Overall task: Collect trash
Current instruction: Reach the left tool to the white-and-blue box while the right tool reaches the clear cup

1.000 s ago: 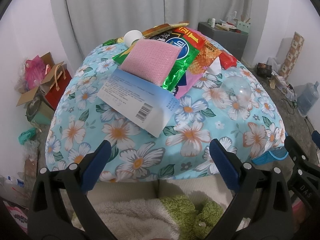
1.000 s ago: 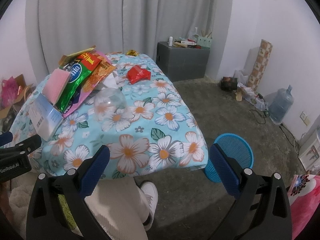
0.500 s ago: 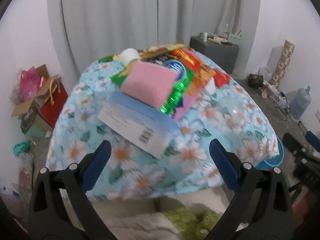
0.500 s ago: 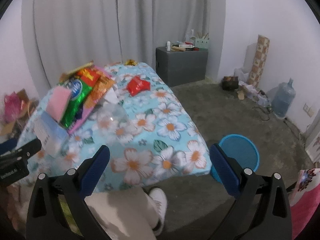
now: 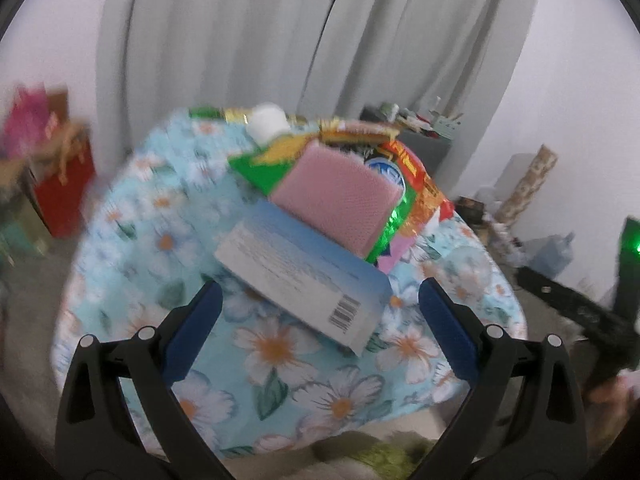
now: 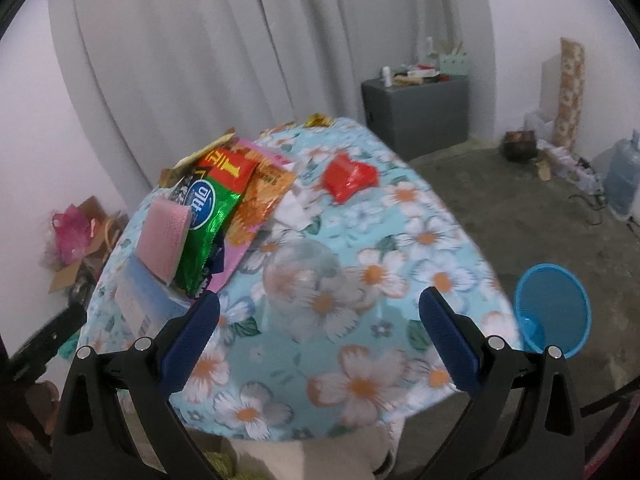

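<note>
Grey curtains hung behind the flower-print tablecloth point(image 6: 360, 384), where both the left gripper point(image 5: 320, 326) and the right gripper point(image 6: 320, 328) gaped empty, the white barcoded carton point(image 5: 304, 276) lying just ahead of the left jaws and the clear plastic cup point(image 6: 306, 280) ahead of the right, presumably next for the blue mesh bin point(image 6: 554, 312) off to the right jaws' outer side.

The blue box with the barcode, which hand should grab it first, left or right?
Probably left. The left tool is open with the blue box directly between its fingers, nearest item to it. The right tool faces the clear plastic cup; the box sits off to its side.
</note>
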Demonstrator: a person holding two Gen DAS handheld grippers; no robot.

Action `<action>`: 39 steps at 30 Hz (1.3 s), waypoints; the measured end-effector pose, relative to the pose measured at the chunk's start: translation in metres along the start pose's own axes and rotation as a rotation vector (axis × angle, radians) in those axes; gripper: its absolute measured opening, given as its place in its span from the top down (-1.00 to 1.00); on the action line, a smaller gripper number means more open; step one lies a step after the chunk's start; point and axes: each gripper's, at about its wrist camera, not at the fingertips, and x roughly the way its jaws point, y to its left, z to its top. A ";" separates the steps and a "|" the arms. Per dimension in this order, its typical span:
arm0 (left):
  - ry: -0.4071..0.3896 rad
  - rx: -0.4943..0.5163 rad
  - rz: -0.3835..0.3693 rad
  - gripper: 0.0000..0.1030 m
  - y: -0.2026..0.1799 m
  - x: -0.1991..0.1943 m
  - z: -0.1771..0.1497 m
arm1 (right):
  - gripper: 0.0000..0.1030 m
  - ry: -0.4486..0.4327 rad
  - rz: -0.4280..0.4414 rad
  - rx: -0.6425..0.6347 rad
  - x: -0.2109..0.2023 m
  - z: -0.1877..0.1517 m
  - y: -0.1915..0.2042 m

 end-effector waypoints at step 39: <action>0.329 -0.117 0.126 -0.83 0.031 0.097 0.015 | -0.88 0.071 0.061 0.078 0.049 0.005 -0.026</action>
